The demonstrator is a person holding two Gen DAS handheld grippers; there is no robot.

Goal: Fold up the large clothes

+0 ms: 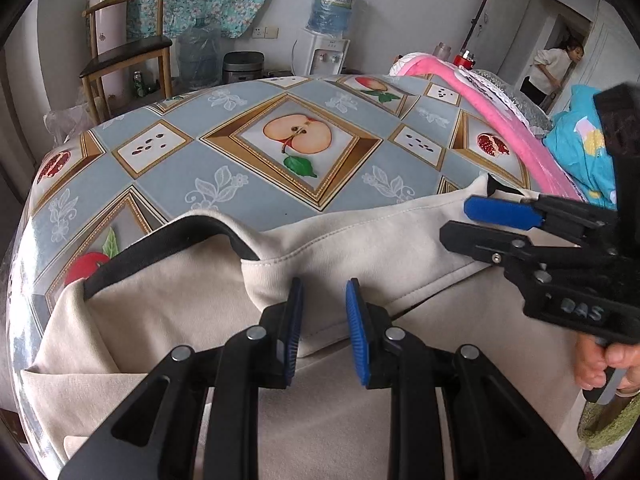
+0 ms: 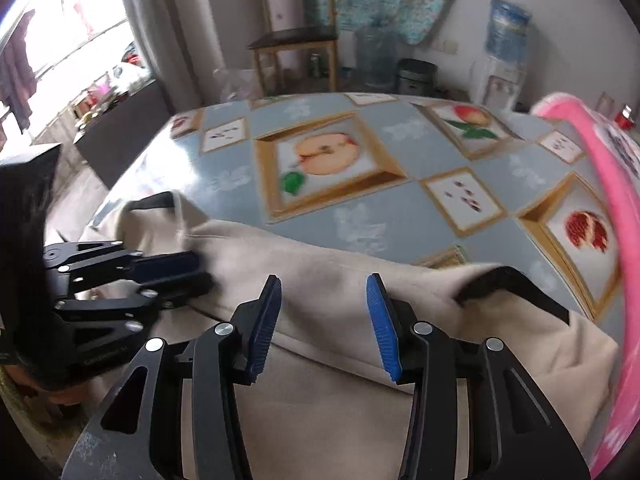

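Observation:
A large beige garment [image 1: 180,312] [image 2: 320,256] with black trim [image 1: 172,236] [image 2: 516,284] lies over the near edge of the fruit-patterned table [image 1: 240,176] [image 2: 360,208]. It is folded over, and the fold's edge runs across below both grippers. My left gripper [image 1: 324,284] [image 2: 204,270] hovers over the fold with its blue pads apart and nothing pinched. My right gripper [image 2: 323,278] [image 1: 456,218] is to its right over the same fold. Its jaws stand wider apart, with cloth beneath them and neither pad pressing on it.
A pink-edged cover [image 1: 500,100] [image 2: 600,184] and a blue printed cloth [image 1: 580,148] sit at the table's right side. Beyond the table stand a wooden chair [image 1: 128,48], a water dispenser [image 1: 328,48] and a person in a doorway [image 1: 552,68]. A hand [image 1: 600,360] holds the right gripper.

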